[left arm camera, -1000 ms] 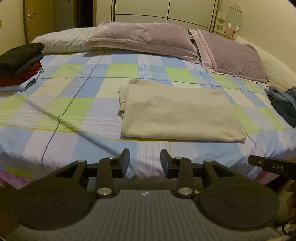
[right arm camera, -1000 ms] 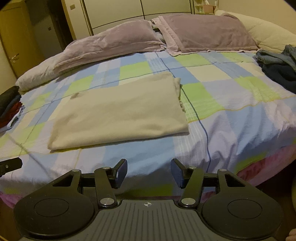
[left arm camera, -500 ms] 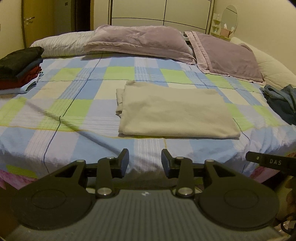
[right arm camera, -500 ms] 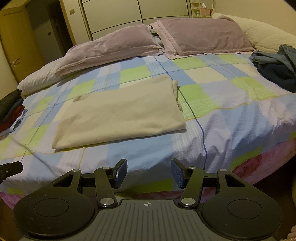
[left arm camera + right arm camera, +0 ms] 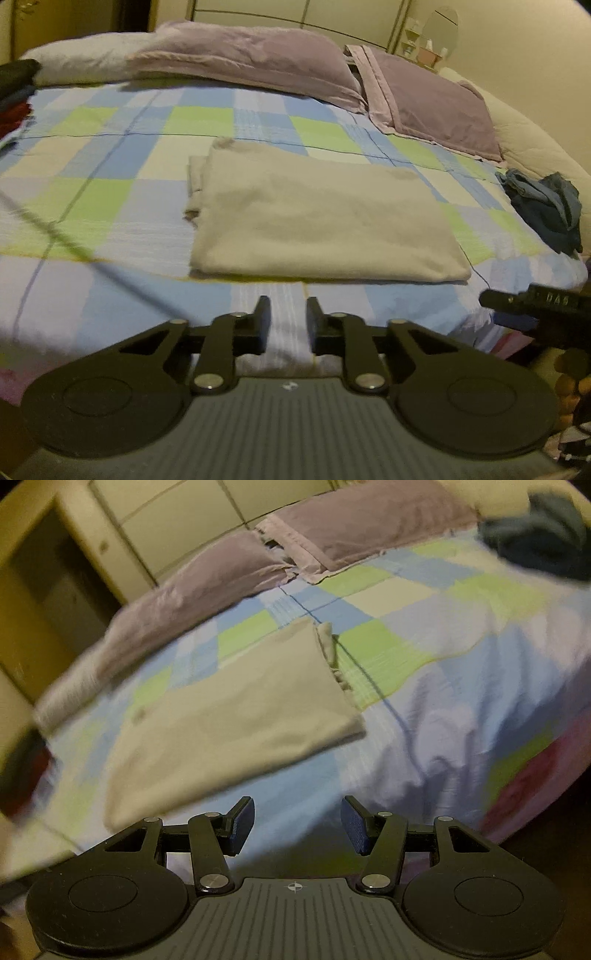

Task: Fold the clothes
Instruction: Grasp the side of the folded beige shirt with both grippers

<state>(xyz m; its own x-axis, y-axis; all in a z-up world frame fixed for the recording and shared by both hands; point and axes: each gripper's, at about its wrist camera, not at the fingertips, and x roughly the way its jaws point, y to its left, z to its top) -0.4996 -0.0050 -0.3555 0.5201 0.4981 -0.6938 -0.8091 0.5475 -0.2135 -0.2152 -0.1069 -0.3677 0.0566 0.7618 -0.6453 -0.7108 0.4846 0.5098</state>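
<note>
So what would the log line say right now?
left gripper: open, empty | right gripper: open, empty | beige garment: folded on bed, untouched

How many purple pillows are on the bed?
2. One purple pillow lies at the head of the bed toward the left, the other beside it on the right. More may be hidden outside the view.

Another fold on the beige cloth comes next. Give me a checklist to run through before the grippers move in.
1. Left gripper open, empty: ok.
2. Right gripper open, empty: ok.
3. Beige cloth lies flat on the bed: ok.
4. Near edge of cloth free of other things: ok.
5. Layers aligned at the cloth's far-left side: not ok, under-layers stick out.
6. Right view sharp enough to aim: not ok, blurred.
</note>
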